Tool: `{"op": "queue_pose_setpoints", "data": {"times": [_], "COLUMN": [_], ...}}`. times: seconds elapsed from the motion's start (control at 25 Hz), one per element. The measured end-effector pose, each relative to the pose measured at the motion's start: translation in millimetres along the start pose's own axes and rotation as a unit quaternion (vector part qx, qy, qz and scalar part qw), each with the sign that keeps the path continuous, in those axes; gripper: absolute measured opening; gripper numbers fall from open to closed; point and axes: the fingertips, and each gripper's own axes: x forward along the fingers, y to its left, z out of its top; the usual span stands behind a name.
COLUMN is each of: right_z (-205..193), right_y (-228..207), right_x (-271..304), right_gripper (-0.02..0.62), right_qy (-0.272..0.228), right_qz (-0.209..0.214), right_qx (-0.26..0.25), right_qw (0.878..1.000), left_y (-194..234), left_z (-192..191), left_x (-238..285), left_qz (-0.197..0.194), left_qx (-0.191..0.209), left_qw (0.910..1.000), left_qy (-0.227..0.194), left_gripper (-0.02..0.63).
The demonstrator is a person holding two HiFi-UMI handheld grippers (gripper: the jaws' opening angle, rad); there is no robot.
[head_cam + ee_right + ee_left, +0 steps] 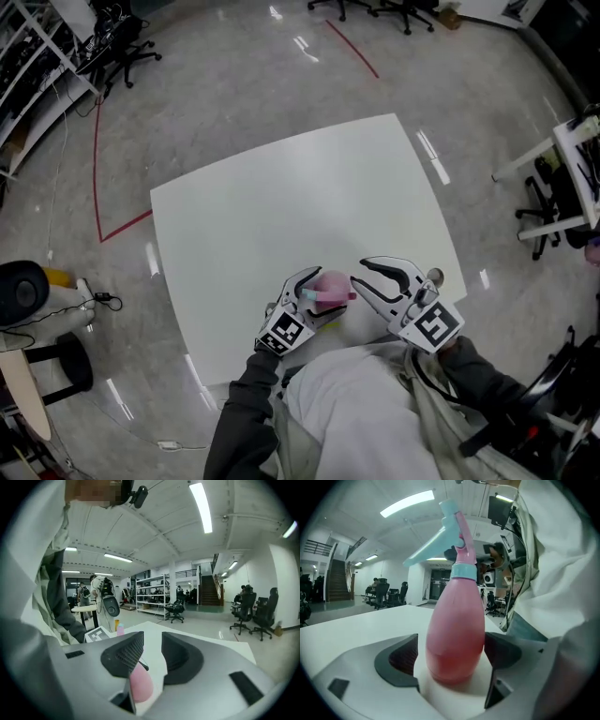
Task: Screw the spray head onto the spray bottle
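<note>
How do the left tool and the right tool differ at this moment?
The left tool grips the spray bottle near its base; the right tool has nothing between its jaws. The left tool's jaws stand wide round the bottle; the right tool's are only narrowly apart. Both are white with dark pads, above the near edge of the white table.

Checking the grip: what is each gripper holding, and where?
Left gripper holds the pink spray bottle around its lower body; right gripper is open, holding nothing.
</note>
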Motion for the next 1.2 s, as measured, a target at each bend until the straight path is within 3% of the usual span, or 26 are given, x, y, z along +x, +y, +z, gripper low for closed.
{"op": "queue_pose_setpoints", "data": {"times": [0.2, 0.28, 0.36, 0.4, 0.44, 0.48, 0.52, 0.64, 0.72, 1.2], "right_z": [-2.1, -14.4, -33.9, -43.9, -53.3, -62.0, -69.7, -83.1, -84.2, -95.9], "right_y": [-8.1, -14.4, -13.9, -10.6, -7.4, -6.7, -9.8, -27.4, -30.8, -12.7], "right_x": [-21.4, -25.0, -16.8, -7.8, 1.7, 7.7, 7.6, -10.7, -13.4, 0.6], "right_gripper": [0.109, 0.107, 0.107, 0.107, 0.107, 0.100, 0.092, 0.032, -0.003, -0.003], "right_qy": [-0.047, -0.043, -0.027, -0.022, -0.020, -0.017, -0.011, 0.000, -0.002, 0.021], "right_qz": [-0.019, -0.036, -0.052, -0.056, -0.059, -0.060, -0.064, -0.086, -0.089, -0.079], "right_qx": [0.020, 0.041, 0.072, 0.091, 0.109, 0.121, 0.126, 0.112, 0.102, 0.084], "right_qw": [0.999, 0.998, 0.996, 0.994, 0.992, 0.991, 0.990, 0.990, 0.991, 0.993], "left_y": [-12.2, -8.3, 3.3, 10.8, 18.3, 25.3, 31.2, 41.1, 43.8, 33.1], "left_z": [1.4, 9.3, 16.9, 16.3, 12.6, 7.9, 4.3, 1.7, 4.1, 17.6], "left_x": [-37.1, -61.0, -100.6, -125.7, -149.2, -165.5, -171.6, -155.8, -145.0, -115.4], "left_qz": [0.043, 0.087, 0.156, 0.197, 0.237, 0.274, 0.304, 0.345, 0.349, 0.302], "left_qx": [-0.006, -0.028, -0.067, -0.083, -0.093, -0.101, -0.111, -0.139, -0.142, -0.133], "left_qw": [0.9991, 0.9952, 0.9822, 0.9729, 0.9630, 0.9528, 0.9430, 0.9250, 0.9230, 0.9402], "left_qy": [-0.005, -0.037, -0.079, -0.089, -0.087, -0.081, -0.078, -0.078, -0.079, -0.085], "left_gripper": [0.434, 0.433, 0.405, 0.282, 0.205, 0.062, 0.003, 0.003, 0.003, 0.003]}}
